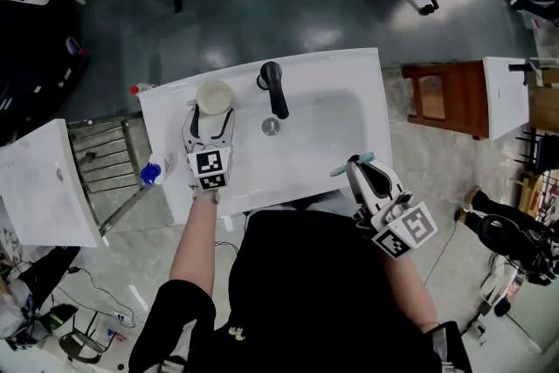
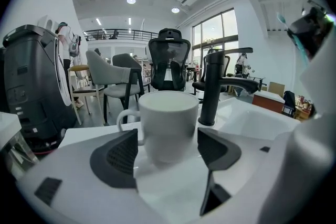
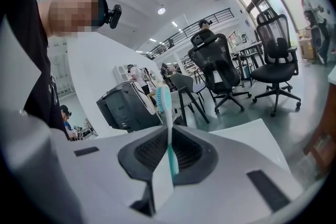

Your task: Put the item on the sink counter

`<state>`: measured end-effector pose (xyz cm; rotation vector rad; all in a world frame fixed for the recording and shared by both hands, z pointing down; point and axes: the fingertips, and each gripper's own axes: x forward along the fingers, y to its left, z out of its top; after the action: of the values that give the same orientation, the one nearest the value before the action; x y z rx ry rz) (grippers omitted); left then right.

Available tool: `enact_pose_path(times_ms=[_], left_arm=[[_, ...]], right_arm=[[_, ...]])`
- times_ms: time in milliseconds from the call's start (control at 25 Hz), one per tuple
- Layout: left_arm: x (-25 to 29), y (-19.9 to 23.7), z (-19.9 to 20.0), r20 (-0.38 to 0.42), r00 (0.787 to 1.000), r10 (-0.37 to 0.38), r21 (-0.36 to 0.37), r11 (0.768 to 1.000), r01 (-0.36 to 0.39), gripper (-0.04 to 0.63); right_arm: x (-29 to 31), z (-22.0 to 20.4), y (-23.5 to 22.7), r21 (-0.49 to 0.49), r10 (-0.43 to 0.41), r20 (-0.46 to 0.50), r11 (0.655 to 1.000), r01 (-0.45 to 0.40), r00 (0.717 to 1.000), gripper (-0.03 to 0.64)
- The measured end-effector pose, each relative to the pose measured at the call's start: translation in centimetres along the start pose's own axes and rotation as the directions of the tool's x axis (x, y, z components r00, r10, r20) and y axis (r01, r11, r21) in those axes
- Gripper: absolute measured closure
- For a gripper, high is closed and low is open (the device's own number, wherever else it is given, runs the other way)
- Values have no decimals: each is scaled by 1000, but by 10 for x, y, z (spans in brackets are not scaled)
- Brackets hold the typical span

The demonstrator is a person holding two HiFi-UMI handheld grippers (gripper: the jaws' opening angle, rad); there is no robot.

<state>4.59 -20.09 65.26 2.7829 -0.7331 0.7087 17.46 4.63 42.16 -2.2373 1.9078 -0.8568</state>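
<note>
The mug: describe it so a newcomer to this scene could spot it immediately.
On the white sink counter, look left of the black faucet. The mug stands at the open jaws of the left gripper: the only white cup with a handle.

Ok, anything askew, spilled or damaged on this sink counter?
Nothing stands out. The mug stands upright on the sink counter between the open jaws of the left gripper. The right gripper is shut on a toothbrush. No spill shows.
</note>
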Motion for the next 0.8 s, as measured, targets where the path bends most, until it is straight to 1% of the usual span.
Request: enact_pose_path(times_ms=[160,320,560,680,800], left_arm=[[-13,-4,3,4,1000,8,-4,1000,-8,250],[-35,-15,12,28,1000,-10,-26,1000,11,250],[-84,-27,32,96,995,-26,-82,996,34,252],[-115,-34,43,132,990,-39,-100,994,52,252],[-144,-41,48,155,987,-31,-110,993,48,253]], right_arm=[[-6,2,3,-2,10,14,1000,-10,1000,571],[-10,3,8,2,35,29,999,-35,999,571],[-14,-7,31,-11,106,31,994,-106,994,571],[-15,-13,44,-18,142,32,990,-142,989,571],[-16,-17,51,-24,173,29,985,-172,984,571]])
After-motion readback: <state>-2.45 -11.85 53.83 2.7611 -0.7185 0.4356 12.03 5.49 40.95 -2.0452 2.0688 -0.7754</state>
